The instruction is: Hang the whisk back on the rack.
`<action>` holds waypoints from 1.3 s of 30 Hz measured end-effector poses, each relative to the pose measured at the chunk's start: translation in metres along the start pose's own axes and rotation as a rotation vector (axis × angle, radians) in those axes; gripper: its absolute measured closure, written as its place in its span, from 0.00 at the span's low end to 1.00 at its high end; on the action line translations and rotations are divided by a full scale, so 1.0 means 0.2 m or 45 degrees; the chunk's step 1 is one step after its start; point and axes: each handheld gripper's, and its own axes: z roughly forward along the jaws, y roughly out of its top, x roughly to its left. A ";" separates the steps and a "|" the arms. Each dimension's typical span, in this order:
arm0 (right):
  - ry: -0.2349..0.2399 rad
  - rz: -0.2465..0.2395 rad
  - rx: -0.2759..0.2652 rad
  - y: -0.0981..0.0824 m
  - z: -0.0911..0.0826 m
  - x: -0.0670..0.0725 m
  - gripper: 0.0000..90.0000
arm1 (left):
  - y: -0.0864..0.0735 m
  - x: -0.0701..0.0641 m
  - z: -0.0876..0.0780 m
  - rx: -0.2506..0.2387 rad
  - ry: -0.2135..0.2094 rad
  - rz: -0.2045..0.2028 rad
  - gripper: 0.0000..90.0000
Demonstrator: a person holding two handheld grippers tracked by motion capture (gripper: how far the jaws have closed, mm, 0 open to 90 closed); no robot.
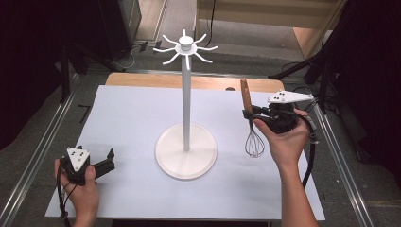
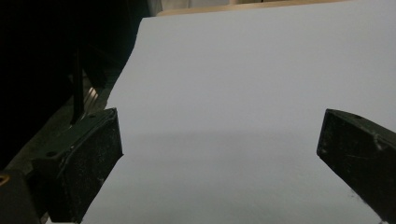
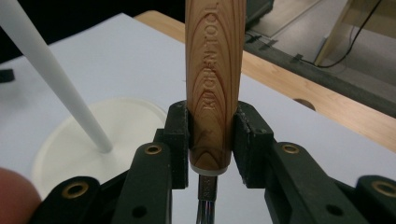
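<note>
Holding a whisk (image 1: 251, 124) by its handle, the right gripper (image 1: 248, 114) has it clamped upright; wire loops hang below the jaws, clear of the tabletop (image 1: 127, 123), handle end sticks up above them; in the right gripper view the jaws press both sides of the handle (image 3: 215, 88) just above its pale collar, so the grip looks firm. Step in hand, as I judge it: whisk is picked up and carried, likely to be hung on the stand (image 1: 186, 94) that sits beside the right gripper toward the middle of the tabletop. Next move calls for raising the whisk to the hooks (image 1: 185, 47) at the pole top, well above the gripper, and lining up a hanging point with one prong; no loop or hole on the handle end can be made out, so how it catches can't be told.

Left gripper (image 1: 106, 161) rests low on the tabletop, jaws spread wide, nothing between them; the left gripper view has bare white sheet ahead.

Materials: handle is round, smooth, grained wood stamped KITCHEN TOOL; thin metal wires form a balloon shape; stand is white, glossy, a slim round pole on a flat disc base (image 3: 70, 154), curved prongs radiating from a cap; tabletop covered in matte white sheet, wooden edge (image 3: 327, 100) beyond the gripper.
</note>
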 end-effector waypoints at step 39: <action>0.185 -0.072 -0.490 0.20 -0.14 0.32 0.79 | 0.00 0.01 0.00 0.002 0.001 -0.007 0.01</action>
